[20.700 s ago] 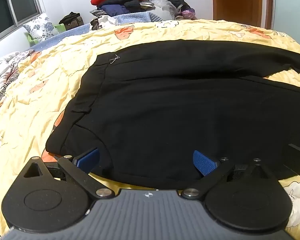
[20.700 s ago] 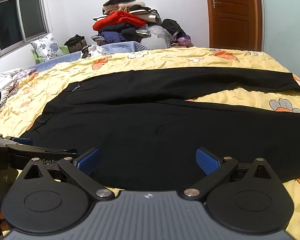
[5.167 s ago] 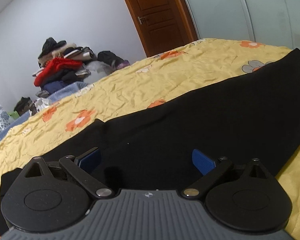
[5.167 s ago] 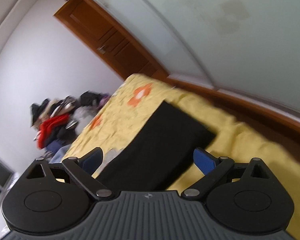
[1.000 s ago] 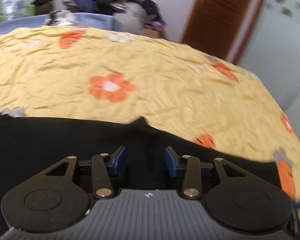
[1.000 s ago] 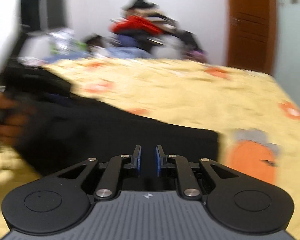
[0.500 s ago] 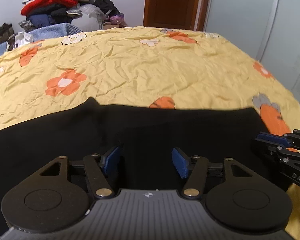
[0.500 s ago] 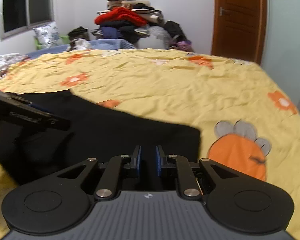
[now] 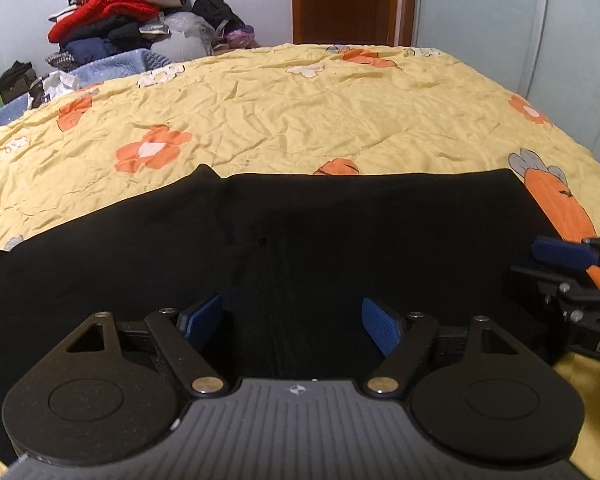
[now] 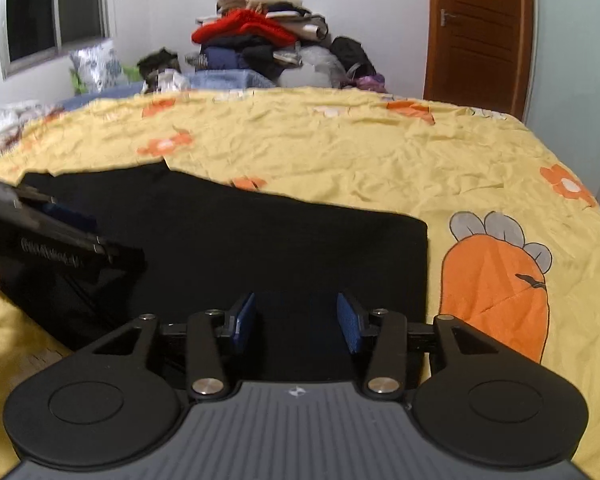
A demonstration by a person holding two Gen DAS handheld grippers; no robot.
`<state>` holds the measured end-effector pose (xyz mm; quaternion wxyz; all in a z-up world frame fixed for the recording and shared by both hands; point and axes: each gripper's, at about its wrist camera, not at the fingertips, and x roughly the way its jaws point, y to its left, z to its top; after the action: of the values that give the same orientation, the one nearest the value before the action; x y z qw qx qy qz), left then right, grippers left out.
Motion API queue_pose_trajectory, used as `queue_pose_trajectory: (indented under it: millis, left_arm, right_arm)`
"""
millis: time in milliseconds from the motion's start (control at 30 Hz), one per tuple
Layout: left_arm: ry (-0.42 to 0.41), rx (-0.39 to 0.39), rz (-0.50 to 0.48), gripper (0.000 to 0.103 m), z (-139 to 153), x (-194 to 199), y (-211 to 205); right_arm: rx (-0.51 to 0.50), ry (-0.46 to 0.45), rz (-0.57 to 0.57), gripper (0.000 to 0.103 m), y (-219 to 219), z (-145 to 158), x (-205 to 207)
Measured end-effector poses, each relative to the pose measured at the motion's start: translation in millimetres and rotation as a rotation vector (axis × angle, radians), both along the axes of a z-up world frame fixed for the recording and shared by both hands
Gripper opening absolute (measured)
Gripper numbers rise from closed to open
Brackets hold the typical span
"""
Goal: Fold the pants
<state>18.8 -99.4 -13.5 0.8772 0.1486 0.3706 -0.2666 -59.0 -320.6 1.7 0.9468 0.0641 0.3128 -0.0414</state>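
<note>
We are holding both claws spread open, gripping nothing: left claw [image 9: 292, 320] and right claw [image 10: 296, 322] hovering over one smooth black pants [image 9: 340, 232] lying folded flat on the wrinkled yellow floral bed [image 9: 300, 112].

The pants [image 9: 300, 240] are black, the bed cover [image 9: 300, 112] is yellow with orange flowers, and the door [image 10: 476, 32] is brown.
</note>
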Motion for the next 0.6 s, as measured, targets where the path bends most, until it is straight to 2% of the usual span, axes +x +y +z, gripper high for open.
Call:
queue_pose_trajectory:
  millis: [100, 167, 300, 367, 433, 600]
  left_arm:
    - [-0.041, 0.034, -0.005, 0.086, -3, -9, 3]
    - [-0.072, 0.056, -0.004, 0.087, -2, -14, 9]
    - [-0.117, 0.067, 0.045, 0.099, 4, -17, 28]
    - [-0.09, 0.046, 0.062, 0.1, 5, -13, 38]
    - [-0.063, 0.029, 0.082, 0.099, 7, -9, 48]
    - [-0.107, 0.043, 0.179, 0.099, 16, -4, 78]
  right_arm:
    - [0.035, 0.002, 0.034, 0.044, 9, -2, 1]
    - [-0.012, 0.026, 0.041, 0.045, 17, -7, 4]
    - [0.013, -0.002, 0.019, 0.046, 24, 2, 2]
    - [0.033, -0.015, 0.032, 0.052, 29, 4, 4]
    - [0.035, -0.005, 0.04, 0.052, 38, 2, 10]
    - [0.066, -0.035, 0.103, 0.052, 67, 6, 21]
